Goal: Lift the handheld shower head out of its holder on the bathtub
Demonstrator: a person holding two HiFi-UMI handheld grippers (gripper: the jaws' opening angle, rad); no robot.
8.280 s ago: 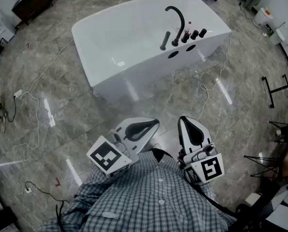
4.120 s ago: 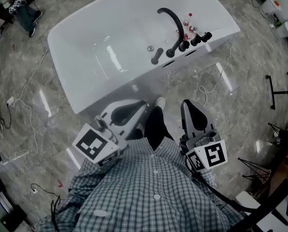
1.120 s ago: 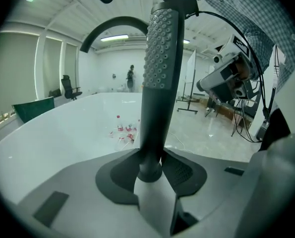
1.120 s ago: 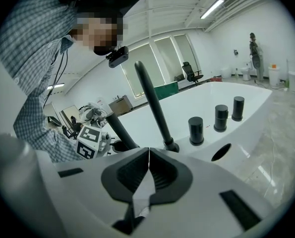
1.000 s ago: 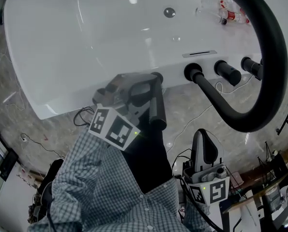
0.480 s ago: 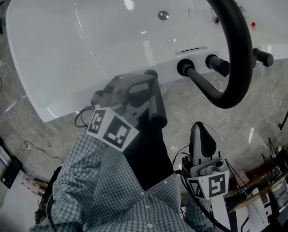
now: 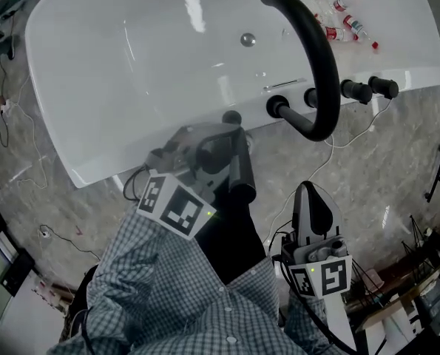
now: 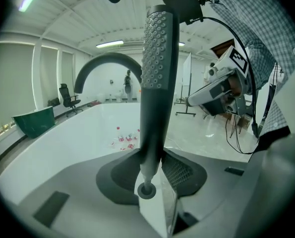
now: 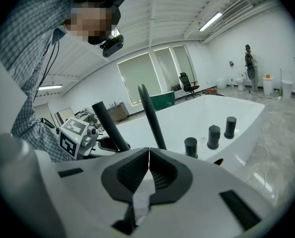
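Nearest is the person's checked shirt (image 7: 197, 302). Just right of it, the right gripper (image 7: 310, 202) hangs over the grey floor (image 7: 397, 154); its own view shows the jaws pressed together with nothing between them.

A little farther and to the left, the left gripper (image 7: 218, 152) sits at the near rim of the white bathtub (image 7: 131, 72). Its jaws are clamped on the narrow lower end of the dark handheld shower head (image 8: 157, 68), which stands upright between them, the dotted spray face at the top. From the head view the shower head (image 7: 239, 170) appears as a dark rod pointing towards the camera. Its lower end is hidden behind the gripper body, so I cannot tell whether it is clear of the dark round holder (image 7: 232, 117) on the rim.

Right along the rim stand three black knobs (image 7: 355, 91) and the arched black faucet (image 7: 319, 58). Farther in lie the drain (image 7: 247, 40) and some small bottles (image 7: 342, 22), too small to read.
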